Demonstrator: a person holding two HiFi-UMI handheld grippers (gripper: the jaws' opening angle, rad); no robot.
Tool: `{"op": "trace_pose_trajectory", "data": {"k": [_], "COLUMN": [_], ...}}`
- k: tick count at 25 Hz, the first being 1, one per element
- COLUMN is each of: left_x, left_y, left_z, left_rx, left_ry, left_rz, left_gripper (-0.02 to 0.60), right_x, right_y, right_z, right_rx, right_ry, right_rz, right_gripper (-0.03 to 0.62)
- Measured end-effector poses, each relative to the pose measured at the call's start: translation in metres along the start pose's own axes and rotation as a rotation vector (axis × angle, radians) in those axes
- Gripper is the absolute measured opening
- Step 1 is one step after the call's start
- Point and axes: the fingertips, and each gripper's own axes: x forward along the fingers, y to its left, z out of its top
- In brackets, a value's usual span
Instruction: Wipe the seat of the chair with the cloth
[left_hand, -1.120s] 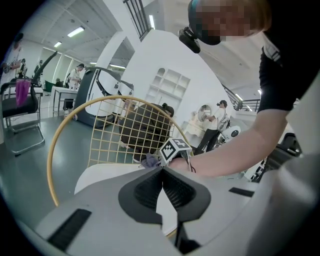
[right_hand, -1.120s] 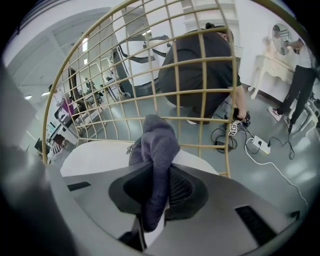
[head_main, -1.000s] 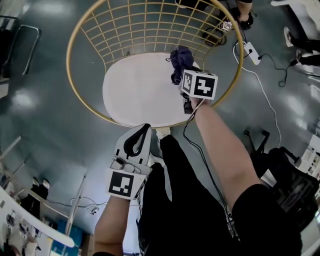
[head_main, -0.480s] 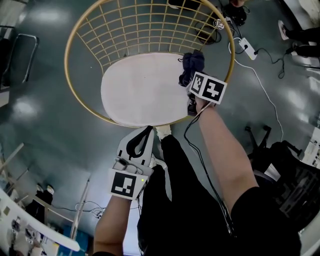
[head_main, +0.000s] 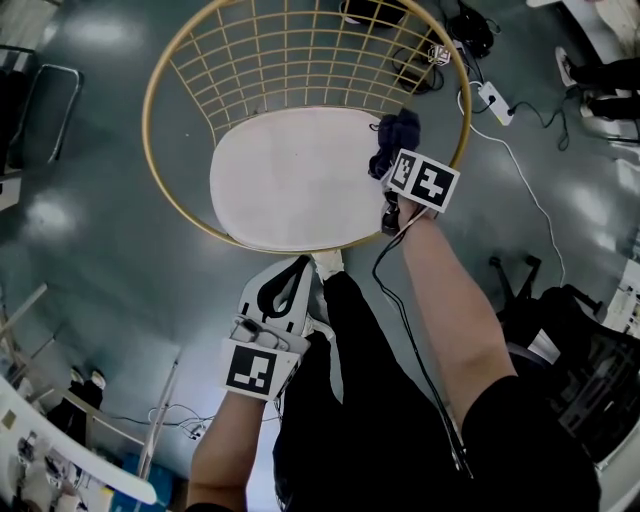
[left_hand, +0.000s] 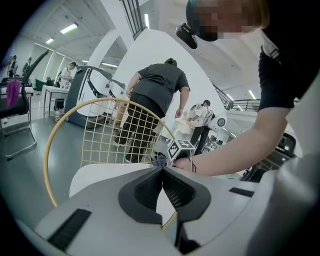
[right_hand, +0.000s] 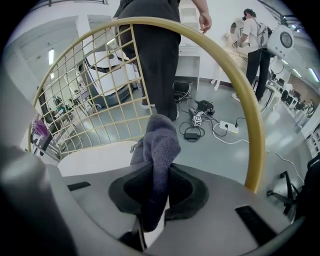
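A round chair with a white seat (head_main: 290, 175) and a gold wire back (head_main: 290, 50) stands below me on the grey floor. My right gripper (head_main: 392, 160) hovers at the seat's right edge, shut on a dark purple cloth (head_main: 395, 138) that bunches up past its tips. In the right gripper view the cloth (right_hand: 160, 145) sits pinched between the jaws, with the gold rim (right_hand: 245, 100) arching just beyond. My left gripper (head_main: 285, 282) stays shut and empty near my legs, short of the seat's front rim. Its tips (left_hand: 162, 169) meet in the left gripper view.
Cables and a white power strip (head_main: 495, 100) lie on the floor right of the chair. A person in dark clothes (left_hand: 150, 100) stands behind the chair's back. A black chair (head_main: 560, 340) sits to my lower right, a metal-framed seat (head_main: 30, 90) at far left.
My right gripper has carried the cloth rightward, from over the seat's right part to its right edge. The left gripper has held still.
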Motion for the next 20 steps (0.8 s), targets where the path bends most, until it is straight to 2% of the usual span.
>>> {"op": "trace_pose_trajectory", "data": {"k": [4,6,8,14,20], "left_x": [-0.011,-0.018,-0.025,-0.062,-0.117], "left_y": [-0.001,-0.004,-0.010,-0.029,-0.063], "left_z": [0.005,0.008,0.010,0.018,0.023], "left_rx": [0.011,0.023,0.041,0.082,0.134], "left_ry": [-0.011,-0.017,-0.025,-0.053,-0.061], "left_rz": [0.002,0.002,-0.001,0.000,0.008], "left_gripper": [0.013,0.012,0.012,0.012,0.012], "right_x": [-0.013,-0.024,-0.039,-0.099,-0.193], "right_y": [-0.010,-0.014,-0.014,0.007,0.044], "right_z": [-0.008,-0.012,-0.017,-0.044,-0.061], "right_rx": [0.005,0.006,-0.018,-0.180,-0.235], "right_ry": [0.002,-0.022,-0.067,-0.169,-0.244], "right_rz": [-0.027,-0.012,0.033,0.192,0.337], "right_gripper": [0.063,0.063,0.063,0.063,0.063]}}
